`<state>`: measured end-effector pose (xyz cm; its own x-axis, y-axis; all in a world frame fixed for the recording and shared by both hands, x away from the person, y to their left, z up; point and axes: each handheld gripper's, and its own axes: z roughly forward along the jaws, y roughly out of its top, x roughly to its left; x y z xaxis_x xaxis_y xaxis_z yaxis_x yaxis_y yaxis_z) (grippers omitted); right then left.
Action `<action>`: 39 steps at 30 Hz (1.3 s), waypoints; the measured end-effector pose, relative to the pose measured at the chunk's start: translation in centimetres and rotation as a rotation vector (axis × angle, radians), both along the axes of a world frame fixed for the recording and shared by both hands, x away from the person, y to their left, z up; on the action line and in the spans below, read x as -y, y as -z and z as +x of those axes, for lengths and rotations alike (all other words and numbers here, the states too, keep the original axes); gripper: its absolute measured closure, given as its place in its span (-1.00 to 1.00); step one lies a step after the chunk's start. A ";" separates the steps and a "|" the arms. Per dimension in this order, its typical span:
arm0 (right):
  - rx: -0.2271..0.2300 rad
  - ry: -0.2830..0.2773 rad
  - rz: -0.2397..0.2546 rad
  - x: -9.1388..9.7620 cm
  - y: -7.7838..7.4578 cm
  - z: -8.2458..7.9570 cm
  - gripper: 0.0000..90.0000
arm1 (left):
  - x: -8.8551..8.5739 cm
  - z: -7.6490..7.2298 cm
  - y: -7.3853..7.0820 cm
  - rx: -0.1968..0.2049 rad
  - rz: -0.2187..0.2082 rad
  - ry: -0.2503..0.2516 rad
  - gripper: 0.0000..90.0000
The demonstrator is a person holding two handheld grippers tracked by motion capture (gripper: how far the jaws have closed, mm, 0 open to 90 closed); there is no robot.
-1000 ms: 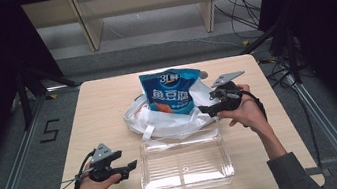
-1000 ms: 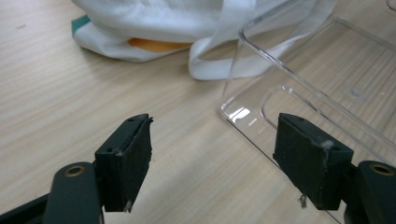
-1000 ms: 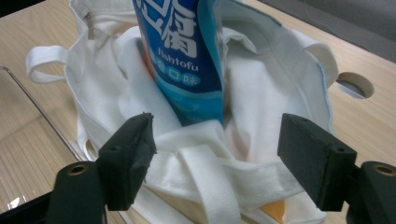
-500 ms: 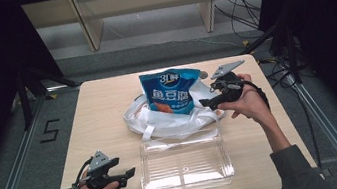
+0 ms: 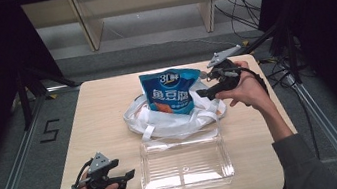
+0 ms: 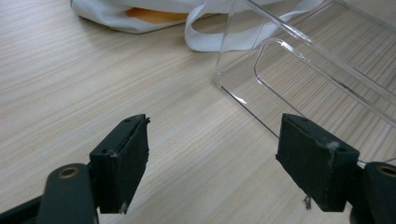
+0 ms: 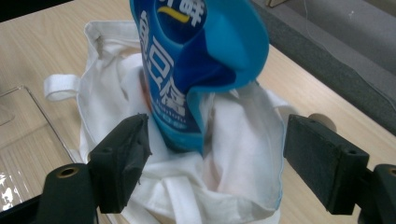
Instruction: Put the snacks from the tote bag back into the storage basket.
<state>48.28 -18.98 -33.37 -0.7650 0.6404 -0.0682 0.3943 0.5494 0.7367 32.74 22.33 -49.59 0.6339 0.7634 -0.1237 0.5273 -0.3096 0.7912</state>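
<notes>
Blue snack pouch [image 5: 168,91] standing upright in the white tote bag [image 5: 160,121] near the table's [image 5: 103,114] far edge; clear plastic box [image 5: 184,163] at near edge, apparently unfilled; left gripper [image 5: 127,175] spread, idle beside box; right gripper [image 7: 215,158] spread at pouch; likely not yet grasped.

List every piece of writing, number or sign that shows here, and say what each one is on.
"3" followed by a character too blurred to read: top of the blue snack pouch standing in the white cloth bag.
"鱼豆腐": large white characters across the pouch front.
"5": black mark on the grey floor left of the table.
The pouch's smaller print is too small to read.
</notes>
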 end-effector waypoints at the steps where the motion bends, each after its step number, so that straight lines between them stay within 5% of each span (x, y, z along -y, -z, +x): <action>1: 0.011 -0.004 -0.013 -0.2 -0.4 0.2 -0.50 | 0.1 0.0 0.0 -0.008 -0.013 -0.005 -0.46; 12: 0.052 -0.064 -0.049 -2.9 -3.5 1.6 -0.44 | -0.3 0.0 -0.1 -0.002 0.020 0.000 -0.46; 16: 0.044 -0.069 -0.044 -4.0 -4.2 2.1 -0.42 | -0.2 0.0 0.1 -0.005 -0.003 -0.023 -0.45; 18: 0.044 -0.074 -0.041 -4.4 -4.5 2.4 -0.41 | -0.5 0.1 0.0 0.003 0.032 0.002 -0.45; 20: 0.042 -0.084 -0.050 -4.9 -4.6 2.7 -0.39 | -0.2 0.0 0.1 -0.010 -0.002 -0.018 -0.45; 26: 0.045 -0.109 -0.063 -6.6 -4.9 3.0 -0.31 | -0.2 0.0 0.1 -0.013 -0.007 -0.024 -0.45; 28: 0.036 -0.114 -0.075 -6.9 -4.9 3.2 -0.27 | -0.5 0.0 -0.1 -0.006 0.034 0.001 -0.45; 30: 0.032 -0.111 -0.078 -7.4 -4.7 3.4 -0.24 | -0.2 -0.1 0.1 -0.012 -0.005 -0.024 -0.45; 34: -0.003 -0.094 -0.084 -8.0 -4.5 3.7 -0.12 | -0.3 0.0 0.1 0.002 0.014 -0.009 -0.45; 39: 0.008 -0.111 -0.102 -8.5 -4.4 4.1 -0.02 | -0.3 0.0 0.1 0.011 0.031 -0.009 -0.45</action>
<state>52.37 -10.43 -28.98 -0.8297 0.5417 -0.1345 0.3218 0.6612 0.6777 32.74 22.67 -49.66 0.6282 0.7725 -0.0928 0.5212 -0.3293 0.7873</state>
